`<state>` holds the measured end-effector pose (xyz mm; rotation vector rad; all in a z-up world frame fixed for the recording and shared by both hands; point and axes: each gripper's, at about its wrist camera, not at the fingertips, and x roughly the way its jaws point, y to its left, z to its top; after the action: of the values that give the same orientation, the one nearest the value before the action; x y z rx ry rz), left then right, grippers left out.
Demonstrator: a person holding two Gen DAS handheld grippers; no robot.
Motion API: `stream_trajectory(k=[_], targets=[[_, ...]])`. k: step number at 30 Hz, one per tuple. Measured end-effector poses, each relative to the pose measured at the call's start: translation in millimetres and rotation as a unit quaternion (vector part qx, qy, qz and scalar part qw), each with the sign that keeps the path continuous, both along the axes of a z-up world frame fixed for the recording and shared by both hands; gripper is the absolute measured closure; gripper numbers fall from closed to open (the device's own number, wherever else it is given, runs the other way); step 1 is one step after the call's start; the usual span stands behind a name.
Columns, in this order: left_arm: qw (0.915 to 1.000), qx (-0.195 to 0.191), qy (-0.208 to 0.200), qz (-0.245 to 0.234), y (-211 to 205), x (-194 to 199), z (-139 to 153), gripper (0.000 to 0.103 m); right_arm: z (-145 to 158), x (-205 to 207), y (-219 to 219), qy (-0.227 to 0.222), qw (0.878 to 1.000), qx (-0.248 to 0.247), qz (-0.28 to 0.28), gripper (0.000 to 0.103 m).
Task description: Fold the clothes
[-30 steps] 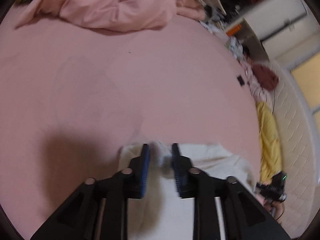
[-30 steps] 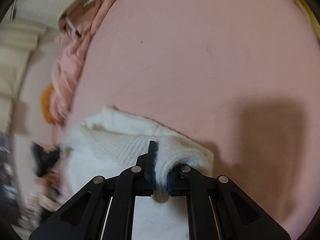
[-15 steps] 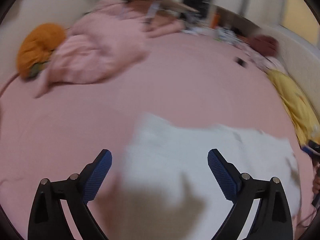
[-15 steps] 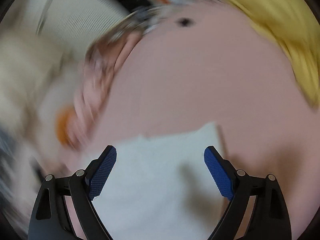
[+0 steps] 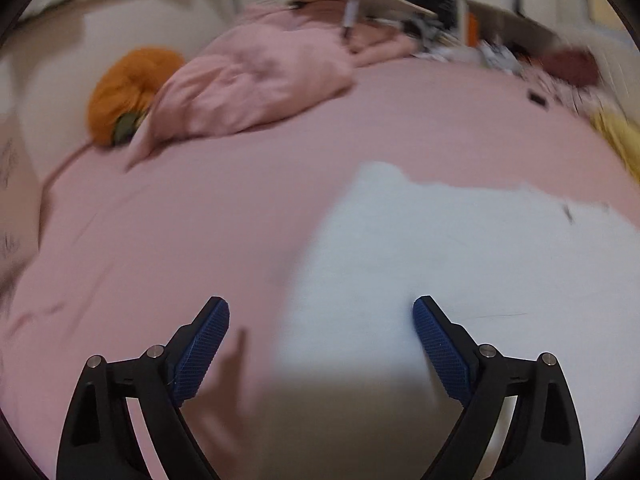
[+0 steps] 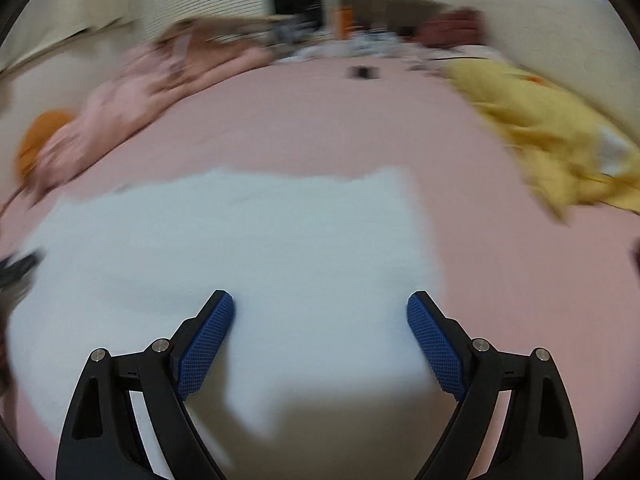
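Left wrist view: left claw (image 5: 321, 320) spread wide, closing slightly, nothing gripped; two blue pads (image 5: 202, 350). One white garment (image 5: 460, 256) lies flat on the pink bed (image 5: 192, 232), under the right-hand pad and beyond. One crumpled pink blanket (image 5: 256, 84) at the far side, one orange cushion (image 5: 128, 88) beside it. One yellow cloth (image 5: 618, 140) at the right edge.

Right wrist view: right claw (image 6: 320, 314) gaping, empty, two pads over the same white garment (image 6: 240, 248). Yellow cloth (image 6: 556, 132) to the right, pink blanket (image 6: 132, 108) far left. One small dark object (image 6: 364, 73) on the bed, too blurred to identify.
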<state>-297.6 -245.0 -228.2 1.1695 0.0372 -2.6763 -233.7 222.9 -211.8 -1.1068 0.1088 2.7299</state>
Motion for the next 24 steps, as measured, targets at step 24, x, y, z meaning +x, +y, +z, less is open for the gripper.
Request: stream_trajectory(k=[24], targets=[[0.9990, -0.026, -0.038, 0.003, -12, 60, 4, 0.001, 12, 77, -12, -0.037, 0.999, -0.015, 0.028, 0.014]])
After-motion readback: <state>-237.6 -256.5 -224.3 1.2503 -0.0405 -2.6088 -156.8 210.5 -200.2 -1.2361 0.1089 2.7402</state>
